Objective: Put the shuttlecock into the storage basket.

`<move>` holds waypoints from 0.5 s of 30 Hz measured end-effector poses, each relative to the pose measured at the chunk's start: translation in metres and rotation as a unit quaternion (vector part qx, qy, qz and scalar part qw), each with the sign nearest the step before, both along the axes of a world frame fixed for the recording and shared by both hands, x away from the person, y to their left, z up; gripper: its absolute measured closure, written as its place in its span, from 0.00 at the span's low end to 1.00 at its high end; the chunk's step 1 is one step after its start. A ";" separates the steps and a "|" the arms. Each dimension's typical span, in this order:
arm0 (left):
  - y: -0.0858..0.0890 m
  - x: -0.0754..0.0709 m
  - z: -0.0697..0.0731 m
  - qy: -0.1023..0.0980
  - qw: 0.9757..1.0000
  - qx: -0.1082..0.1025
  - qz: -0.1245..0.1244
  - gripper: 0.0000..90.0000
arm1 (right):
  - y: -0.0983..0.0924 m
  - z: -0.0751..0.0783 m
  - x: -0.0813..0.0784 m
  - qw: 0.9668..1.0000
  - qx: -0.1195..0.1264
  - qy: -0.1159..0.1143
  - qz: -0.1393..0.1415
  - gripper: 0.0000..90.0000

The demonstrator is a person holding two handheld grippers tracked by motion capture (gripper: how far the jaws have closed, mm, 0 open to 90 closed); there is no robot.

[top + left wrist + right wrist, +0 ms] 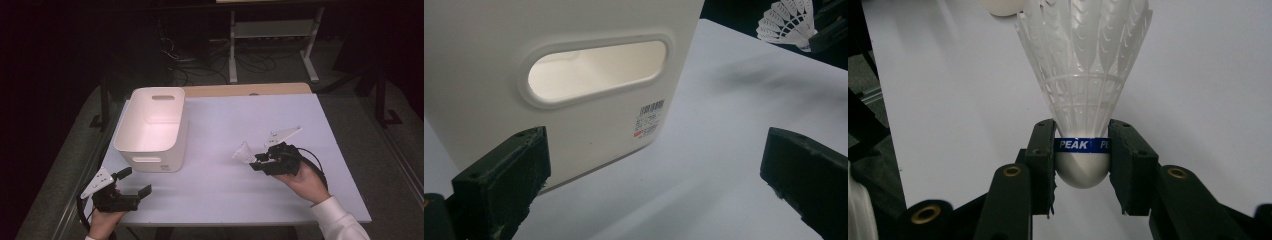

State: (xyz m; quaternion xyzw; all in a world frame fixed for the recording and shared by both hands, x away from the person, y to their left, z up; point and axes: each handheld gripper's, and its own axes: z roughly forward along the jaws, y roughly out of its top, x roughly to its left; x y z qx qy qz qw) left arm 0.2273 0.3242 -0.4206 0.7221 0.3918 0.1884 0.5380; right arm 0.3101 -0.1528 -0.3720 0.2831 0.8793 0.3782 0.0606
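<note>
A white feather shuttlecock [1083,80] with a blue band is clamped by its cork base in my right gripper [1082,150], feathers pointing away from me. In the high view that shuttlecock [244,151] hangs a little above the table, right of centre, held by the right gripper [256,160]. A white plastic bin [152,127] with slot handles stands at the table's left. My left gripper [136,182] rests open near the front left corner, just short of the bin [574,75], nothing between its jaws. The shuttlecock [786,22] also appears far off in the left gripper view.
The white table [225,190] has a wooden strip along its far edge [245,90]. A metal rack [272,35] and cables lie on the dark floor beyond. A label sticker [650,117] marks the bin's near wall.
</note>
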 end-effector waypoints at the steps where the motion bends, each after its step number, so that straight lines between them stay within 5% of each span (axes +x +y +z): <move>1: 0.000 0.000 0.000 0.000 1.000 -0.002 0.001 0.00 | 0.002 0.003 0.002 1.000 0.000 0.001 0.000 0.70; 15: -0.001 0.000 0.000 0.000 1.000 -0.003 0.000 0.00 | 0.010 0.023 0.011 1.000 0.009 -0.002 0.004 0.70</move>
